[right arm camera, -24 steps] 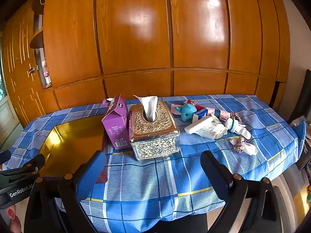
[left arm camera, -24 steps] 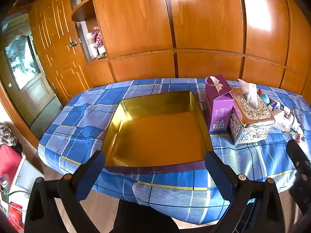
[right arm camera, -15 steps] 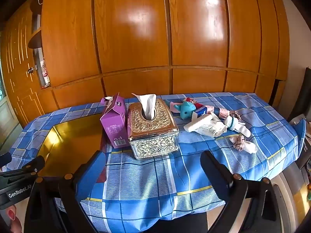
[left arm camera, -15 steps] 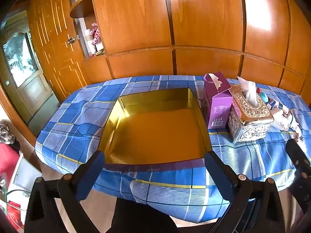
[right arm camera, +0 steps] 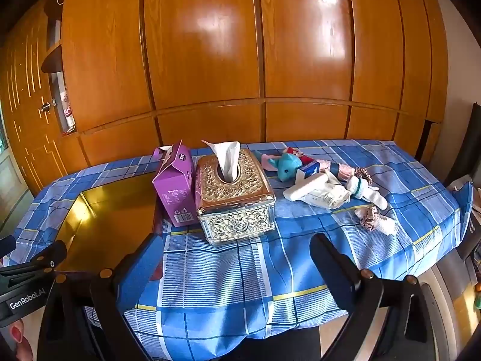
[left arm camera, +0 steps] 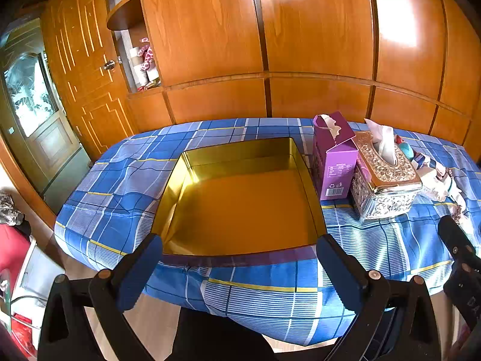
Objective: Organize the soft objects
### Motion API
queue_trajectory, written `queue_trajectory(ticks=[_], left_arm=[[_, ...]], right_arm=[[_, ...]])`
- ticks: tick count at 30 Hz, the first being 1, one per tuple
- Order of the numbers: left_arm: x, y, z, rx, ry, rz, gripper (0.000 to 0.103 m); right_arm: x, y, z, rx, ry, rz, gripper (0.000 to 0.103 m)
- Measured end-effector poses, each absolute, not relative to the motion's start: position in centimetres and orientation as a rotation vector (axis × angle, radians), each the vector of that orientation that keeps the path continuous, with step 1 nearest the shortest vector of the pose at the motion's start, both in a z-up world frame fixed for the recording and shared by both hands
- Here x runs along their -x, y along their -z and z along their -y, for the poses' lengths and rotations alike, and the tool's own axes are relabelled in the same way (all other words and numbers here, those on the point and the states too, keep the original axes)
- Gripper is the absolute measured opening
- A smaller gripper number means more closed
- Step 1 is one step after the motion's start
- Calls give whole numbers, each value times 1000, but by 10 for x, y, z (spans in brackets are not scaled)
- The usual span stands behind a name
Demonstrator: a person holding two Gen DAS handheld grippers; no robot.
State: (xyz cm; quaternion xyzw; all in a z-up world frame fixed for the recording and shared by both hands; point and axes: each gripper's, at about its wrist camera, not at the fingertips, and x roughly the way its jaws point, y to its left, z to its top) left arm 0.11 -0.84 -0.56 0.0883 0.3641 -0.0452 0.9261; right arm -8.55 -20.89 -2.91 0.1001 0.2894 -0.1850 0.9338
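An empty gold tin tray (left arm camera: 192, 165) (right arm camera: 75, 210) lies on the blue checked tablecloth. To its right, in the right wrist view, a pile of soft things sits behind the boxes: a teal plush toy (right arm camera: 287, 167), white socks (right arm camera: 327, 194), a green-cuffed sock (right arm camera: 365, 191) and a patterned scrunchie (right arm camera: 371, 215). My left gripper (left arm camera: 239, 260) hangs open over the tray's near edge, with nothing between its fingers. My right gripper (right arm camera: 237, 258) is open above the table's front edge, short of the ornate tissue box.
A purple carton (left arm camera: 333, 156) (right arm camera: 176, 185) and an ornate metal tissue box (left arm camera: 383, 180) (right arm camera: 234, 195) stand between tray and soft pile. Wooden wardrobe doors (right arm camera: 240, 60) close the back. The table edge drops off just below both grippers.
Both grippers have drawn back and risen slightly, so the table sits a little lower and farther in each view. The jaws have stayed wide and nothing on the table has moved.
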Motion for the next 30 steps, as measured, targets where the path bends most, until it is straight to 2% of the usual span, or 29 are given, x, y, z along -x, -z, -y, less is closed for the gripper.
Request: queue_trajectory(ticks=[30], left_arm=[[2,5,13,-196,121,-742,103]], right_arm=[[79,38,214,-233,380,-643,99]])
